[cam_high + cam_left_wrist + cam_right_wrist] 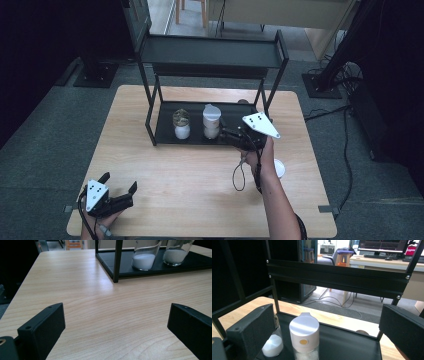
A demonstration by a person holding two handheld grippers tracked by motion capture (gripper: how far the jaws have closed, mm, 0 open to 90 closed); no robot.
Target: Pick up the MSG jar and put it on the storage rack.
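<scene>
Two glass jars of white powder stand on the lower shelf (pixel 235 111) of a black rack. The left jar (pixel 181 125) has no lid. The right jar (pixel 211 120) wears a white cap. My right gripper (pixel 226 134) is open just right of the capped jar, jaws pointing at it without touching. In the right gripper view the capped jar (pixel 304 336) stands between the wide jaws and the uncapped jar (pixel 272 345) sits partly behind the left jaw. My left gripper (pixel 119 183) rests open near the table's front left corner, with bare wood between its jaws (pixel 116 315).
The rack's upper shelf (pixel 210 51) hangs low over the jars, with black posts (pixel 149 112) at the corners. A white round lid (pixel 279 168) lies on the table (pixel 190 170) right of the person's right forearm. In the left gripper view, both jars (pixel 144 257) stand far ahead.
</scene>
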